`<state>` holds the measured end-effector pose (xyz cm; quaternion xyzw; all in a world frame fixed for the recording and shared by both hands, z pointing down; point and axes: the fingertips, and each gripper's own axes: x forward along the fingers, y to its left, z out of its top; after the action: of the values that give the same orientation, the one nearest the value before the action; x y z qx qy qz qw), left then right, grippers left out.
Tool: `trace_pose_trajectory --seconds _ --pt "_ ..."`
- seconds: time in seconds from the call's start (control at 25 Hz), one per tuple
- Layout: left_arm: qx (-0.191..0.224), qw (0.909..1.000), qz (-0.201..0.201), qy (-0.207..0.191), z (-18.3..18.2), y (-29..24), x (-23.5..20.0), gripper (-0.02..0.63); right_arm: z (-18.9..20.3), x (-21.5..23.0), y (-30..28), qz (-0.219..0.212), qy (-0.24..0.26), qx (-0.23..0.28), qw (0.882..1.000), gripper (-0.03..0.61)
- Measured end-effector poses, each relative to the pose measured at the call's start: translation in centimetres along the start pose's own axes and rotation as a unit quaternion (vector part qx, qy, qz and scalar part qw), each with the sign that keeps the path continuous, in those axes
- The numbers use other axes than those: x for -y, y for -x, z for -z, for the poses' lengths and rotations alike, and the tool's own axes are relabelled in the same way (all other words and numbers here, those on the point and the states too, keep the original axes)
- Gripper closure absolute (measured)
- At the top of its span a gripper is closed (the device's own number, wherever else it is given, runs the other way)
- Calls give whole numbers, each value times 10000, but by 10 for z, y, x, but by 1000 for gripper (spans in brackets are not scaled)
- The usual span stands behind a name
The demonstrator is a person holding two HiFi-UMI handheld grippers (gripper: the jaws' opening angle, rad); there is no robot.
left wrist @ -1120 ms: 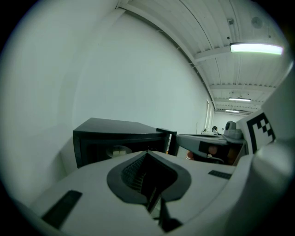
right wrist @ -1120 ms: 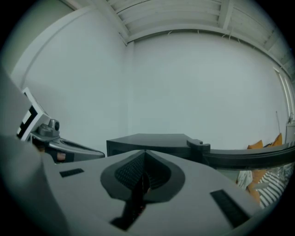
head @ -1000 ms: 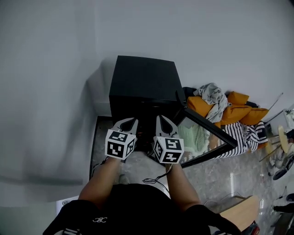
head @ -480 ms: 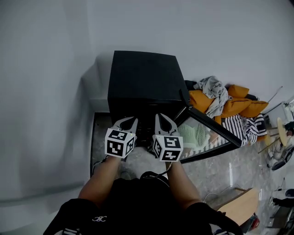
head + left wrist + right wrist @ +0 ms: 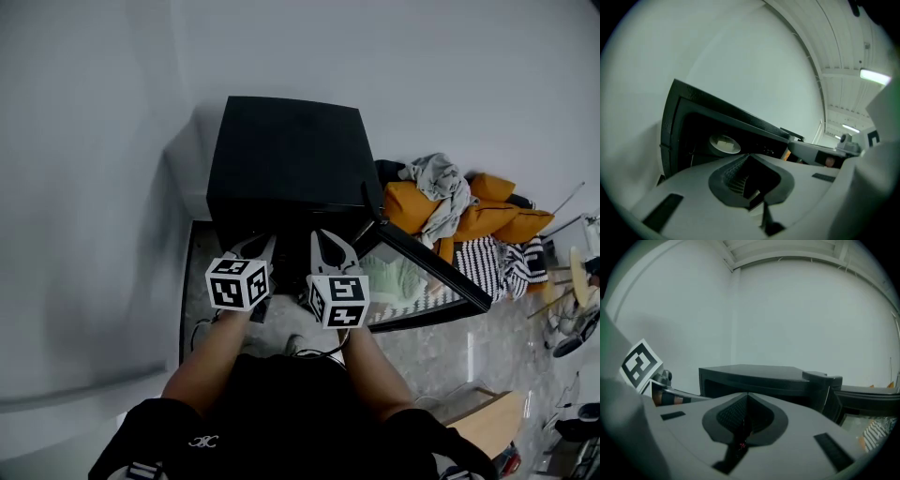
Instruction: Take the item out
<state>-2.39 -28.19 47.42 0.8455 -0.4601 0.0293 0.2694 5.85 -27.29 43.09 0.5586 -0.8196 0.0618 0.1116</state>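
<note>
I steer two claws, both held low in front of a black box (image 5: 286, 155) that stands against a white wall; its door (image 5: 427, 267) hangs open, out beyond the right claw's outer side.

The left claw (image 5: 259, 249) is pinched fully together with nothing between its jaws; the left gripper view shows the two tips meeting edge to edge. The right claw (image 5: 330, 244) is likewise closed tight and empty; the two sit side by side, near each other but apart.

The item appears to be a pale round dish (image 5: 724, 144) with a pale lump on it; it sits inside the dark cavity, ahead of the left claw's tips and a little up and to their left. I cannot see it from the head view or from the right claw; the right claw faces the box's top edge and the door frame instead. A pile of clothes (image 5: 450, 211) lies on the floor past the door, well away from both claws.

I judge this the approach step; nothing is gripped yet. Next, I think, a claw must spread its jaws before it enters; then reach in level, straddle the dish's rim, close, and draw straight back clear of the frame.
</note>
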Motion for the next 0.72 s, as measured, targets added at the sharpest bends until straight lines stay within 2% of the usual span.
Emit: trace_pose_trajectory --seconds 0.12,0.2,0.24,0.28,0.36,0.4,0.44,0.48,0.64,0.72 --pt "375 9961 21 802 -2 -4 -8 617 5 2 -3 -106 66 -80 9999 574" --pt "795 9843 45 1574 -6 -4 -19 617 8 3 -5 -168 117 -112 9997 574" --pt "1002 9733 99 2061 -7 -5 -25 615 8 4 -6 -200 147 -122 9996 574" --pt "1177 9581 171 2607 -5 -6 -31 617 8 4 -6 -234 177 -132 9995 574" --pt "1417 9189 286 3670 2 -10 -46 617 10 3 -7 -309 232 -168 9991 575" --pt "1493 9010 301 4063 7 -13 -53 617 11 2 -7 -342 258 -192 9989 574" --pt "1551 8879 286 4322 12 -15 -59 617 13 2 -8 -368 278 -215 9987 574" --pt "1595 8797 254 4473 15 -17 -65 617 14 2 -8 -386 291 -231 9986 574" --pt "1652 8590 241 4839 22 -29 -79 617 16 6 -11 -389 329 -269 9983 574" --pt "1638 8523 203 4963 24 -35 -83 617 16 7 -11 -376 333 -295 9983 575"
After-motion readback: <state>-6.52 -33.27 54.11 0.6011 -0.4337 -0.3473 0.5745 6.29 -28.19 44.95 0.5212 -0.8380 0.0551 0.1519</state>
